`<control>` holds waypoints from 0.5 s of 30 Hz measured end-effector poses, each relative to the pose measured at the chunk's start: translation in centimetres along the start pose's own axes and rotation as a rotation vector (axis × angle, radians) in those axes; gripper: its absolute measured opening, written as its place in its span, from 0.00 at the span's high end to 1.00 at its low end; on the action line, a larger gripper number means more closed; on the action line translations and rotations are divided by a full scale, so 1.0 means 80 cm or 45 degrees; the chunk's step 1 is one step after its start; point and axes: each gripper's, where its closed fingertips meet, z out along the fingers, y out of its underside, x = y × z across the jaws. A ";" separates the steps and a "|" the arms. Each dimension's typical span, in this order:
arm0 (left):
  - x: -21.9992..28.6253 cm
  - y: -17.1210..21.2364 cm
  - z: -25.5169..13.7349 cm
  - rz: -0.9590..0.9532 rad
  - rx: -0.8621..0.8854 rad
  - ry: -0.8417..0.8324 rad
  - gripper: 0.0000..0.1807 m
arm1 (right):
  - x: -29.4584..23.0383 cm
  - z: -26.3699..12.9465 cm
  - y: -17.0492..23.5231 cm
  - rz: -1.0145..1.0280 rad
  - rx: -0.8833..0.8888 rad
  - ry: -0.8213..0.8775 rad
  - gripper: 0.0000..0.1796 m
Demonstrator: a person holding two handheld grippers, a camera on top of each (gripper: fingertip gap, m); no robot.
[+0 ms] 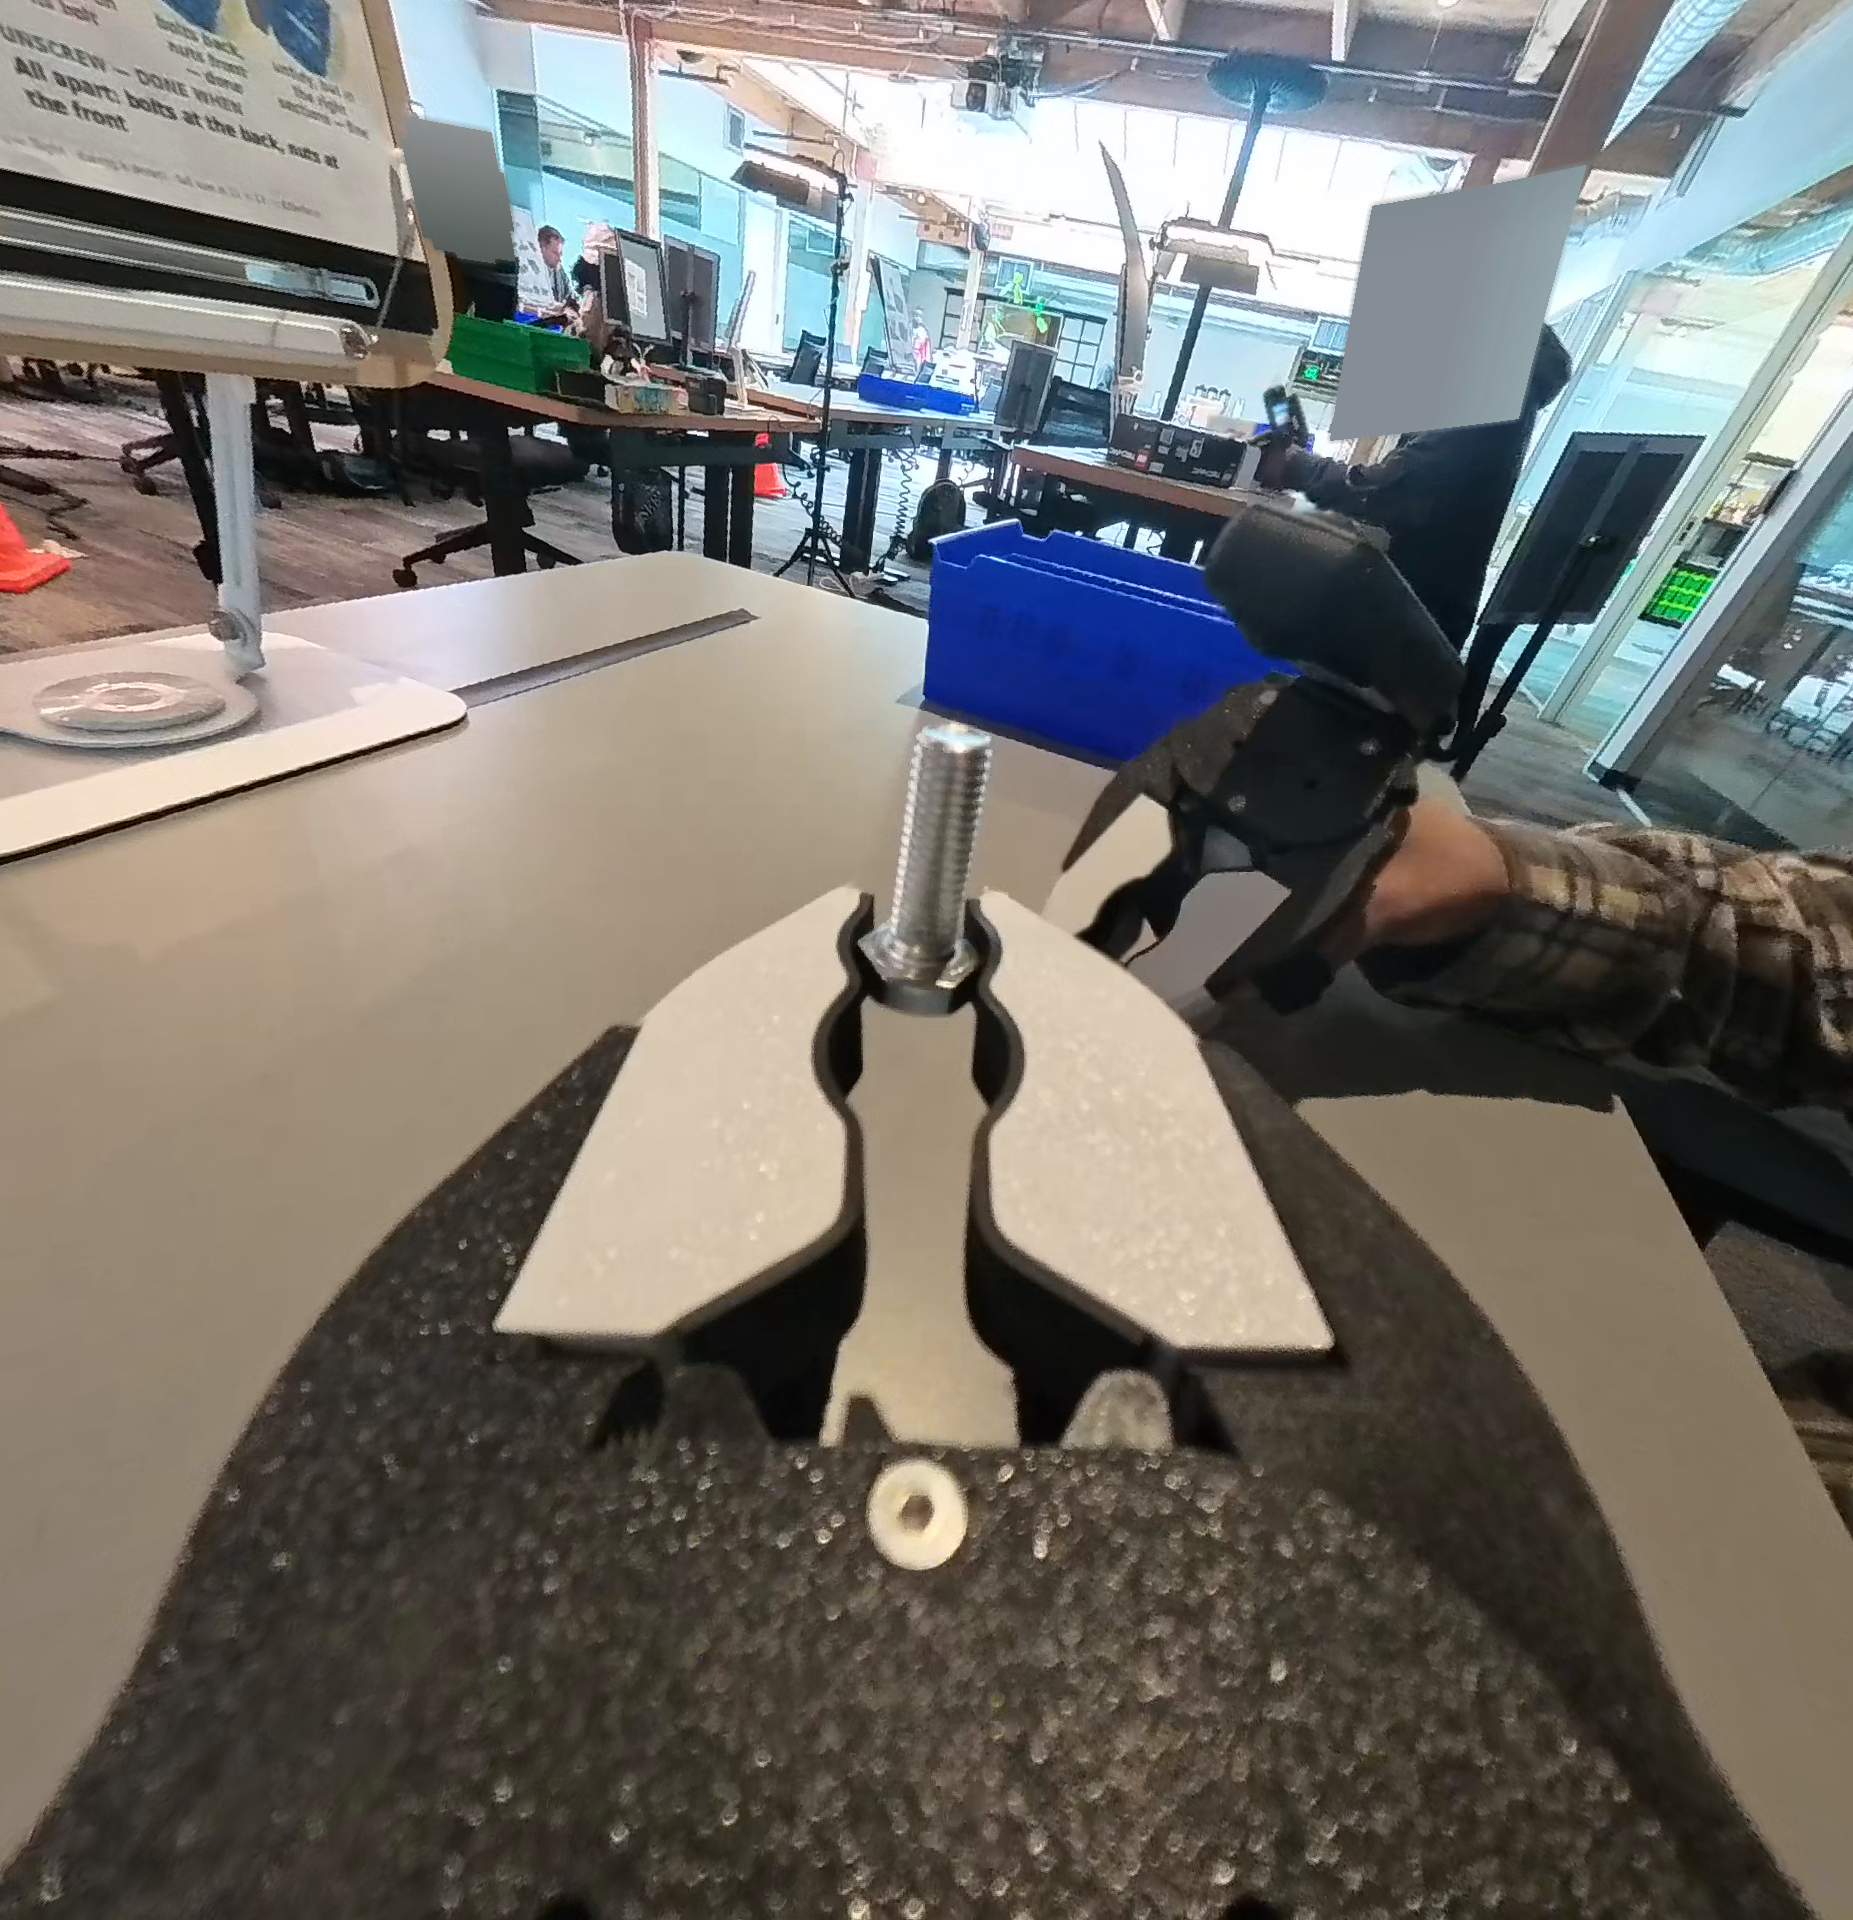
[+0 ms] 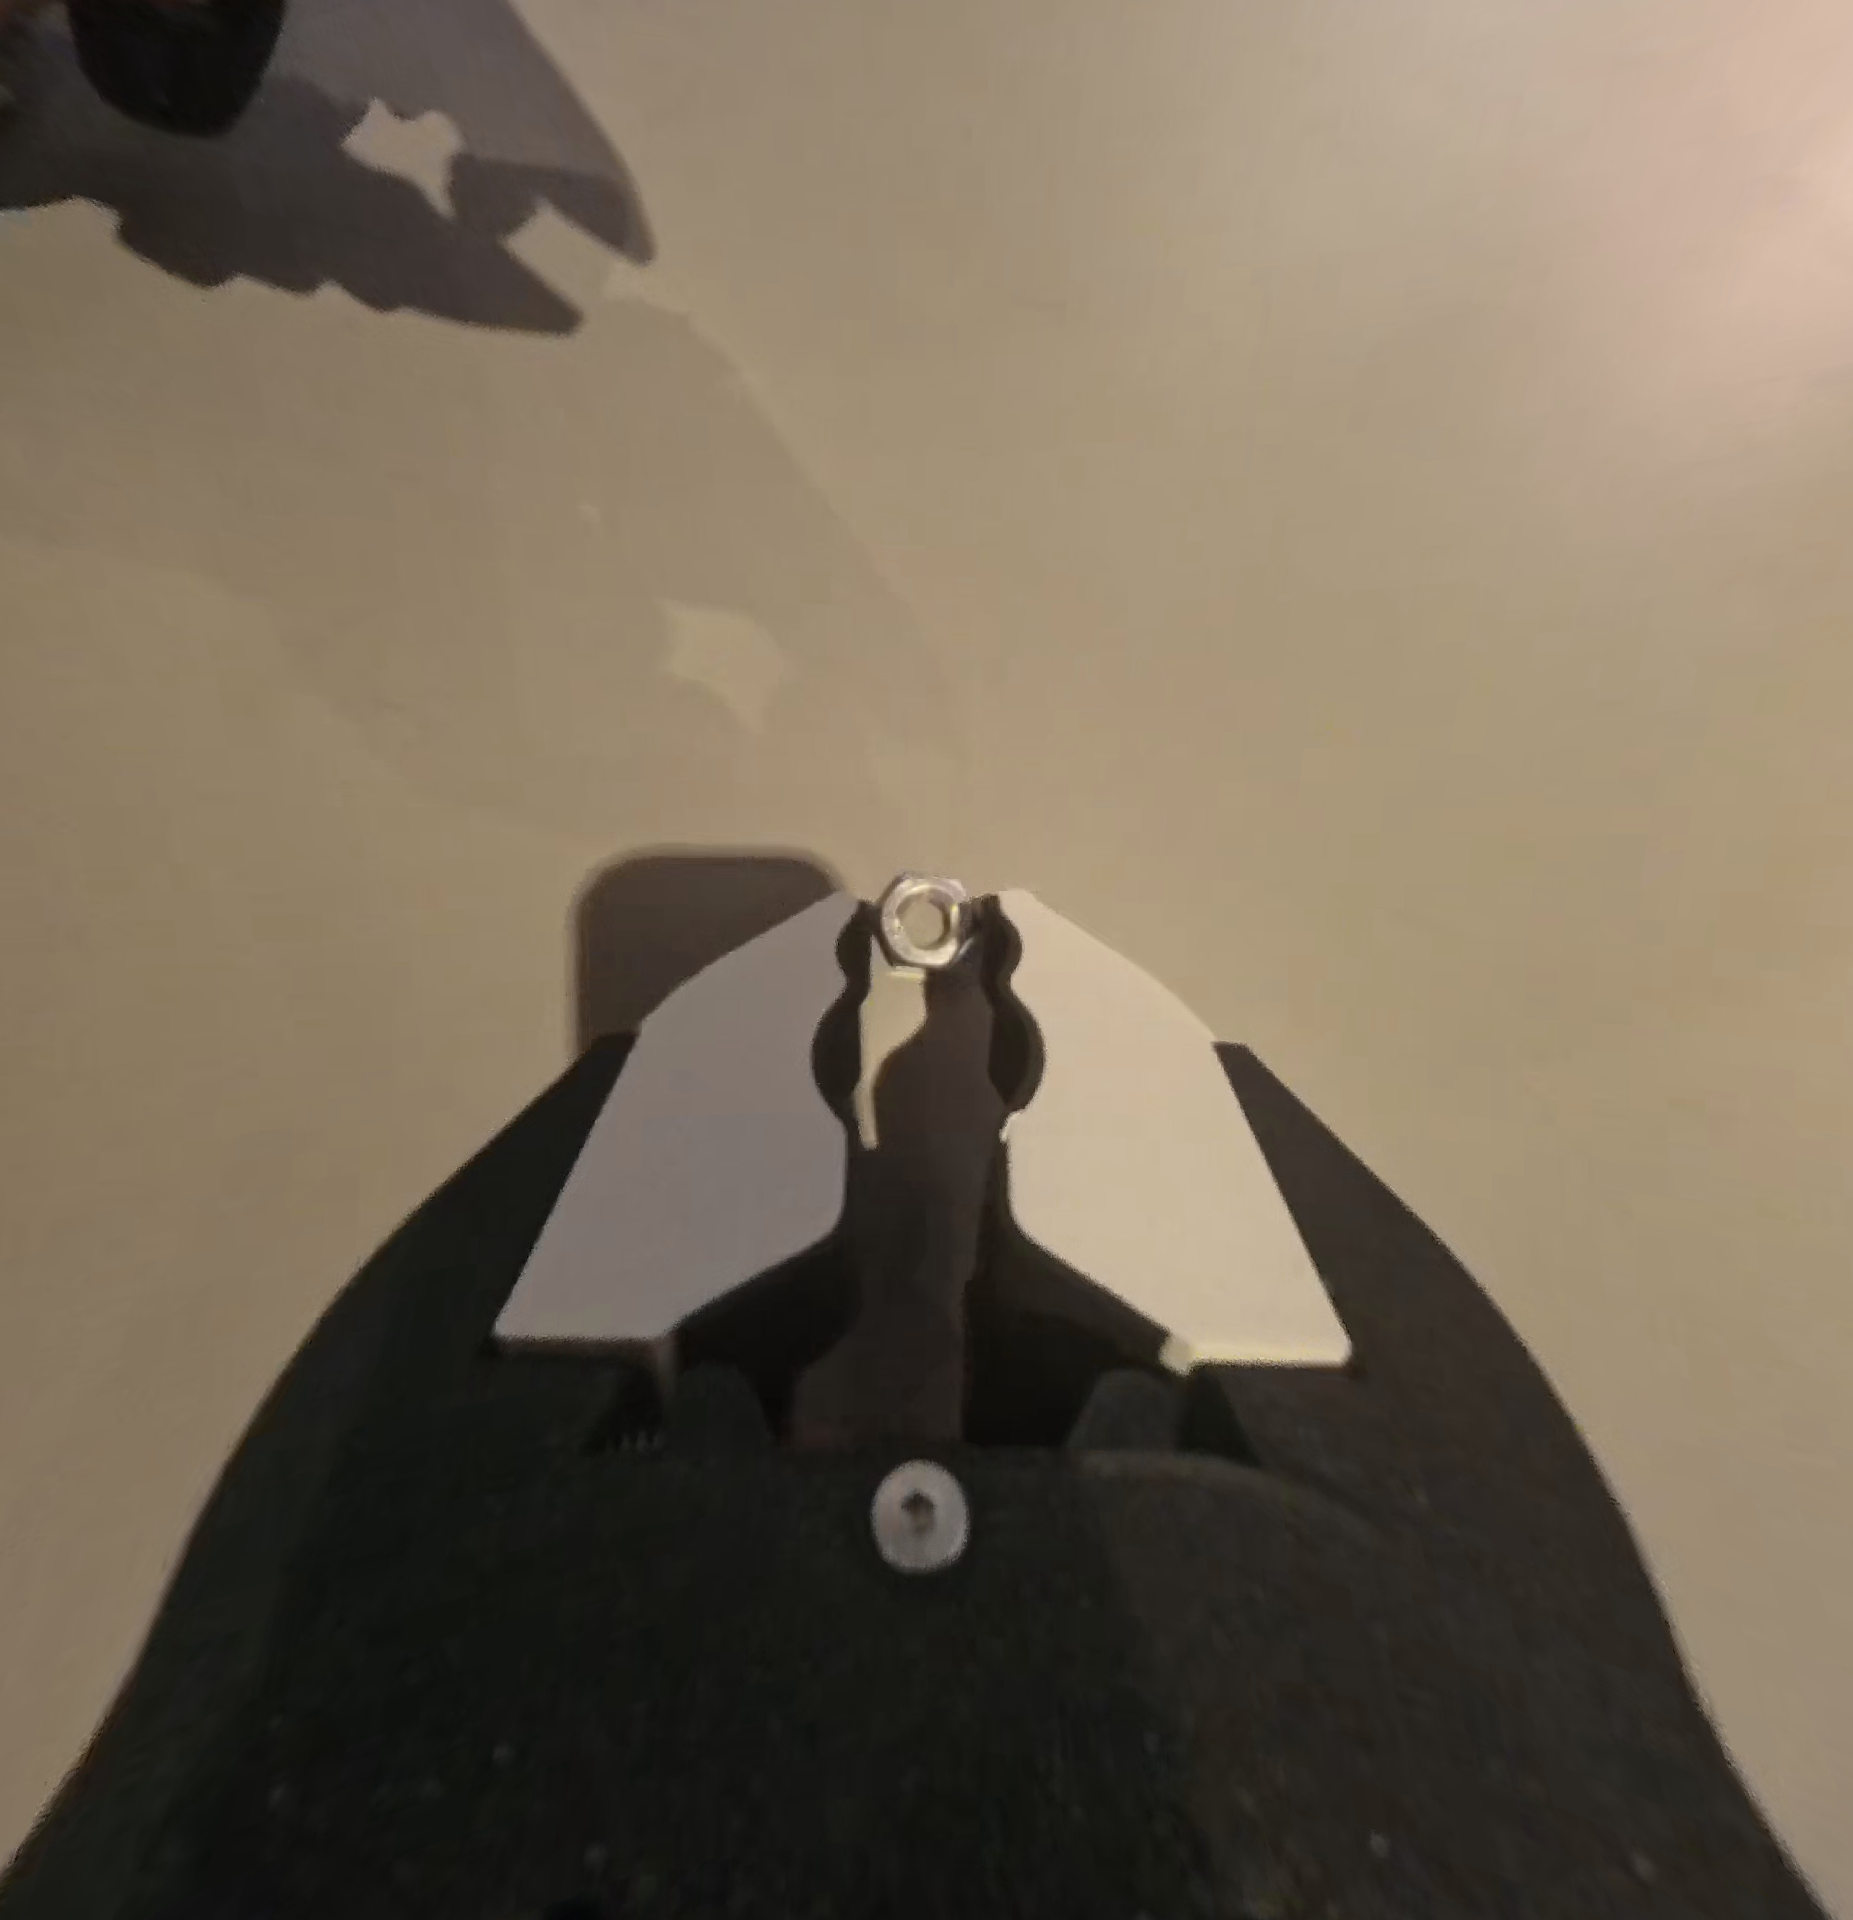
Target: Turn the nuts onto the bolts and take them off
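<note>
The left tool (image 1: 917, 951) pinches a bolt (image 1: 937, 847) by its hex head, threaded shank standing straight up over the worktop (image 1: 434, 935). The right tool (image 2: 927, 925) pinches a nut (image 2: 922, 923) at its fingertips, hole facing the camera. In the left wrist view it sits just beyond the bolt, to its right and low, so the nut likely must rise and tip level to meet the bolt's top end.

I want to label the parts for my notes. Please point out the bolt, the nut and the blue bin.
bolt (image 1: 937, 831): left wrist view, on its threaded shaft.
nut (image 2: 920, 921): right wrist view, on its rim.
blue bin (image 1: 1057, 665): left wrist view, on its front wall.
</note>
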 end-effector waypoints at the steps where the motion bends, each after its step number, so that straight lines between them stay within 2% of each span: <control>1: 0.000 0.000 0.000 0.000 0.002 -0.002 0.91 | 0.000 0.001 0.000 0.000 0.005 0.009 0.90; 9: 0.003 0.003 0.003 0.019 -0.012 0.002 0.91 | 0.004 -0.004 -0.008 0.044 0.083 0.055 0.90; 12: 0.007 0.009 0.006 0.032 -0.041 0.022 0.91 | 0.008 -0.028 -0.043 0.015 0.188 0.014 0.90; 15: 0.011 0.017 0.011 0.067 -0.092 0.031 0.91 | 0.004 -0.065 -0.100 -0.095 0.285 -0.078 0.90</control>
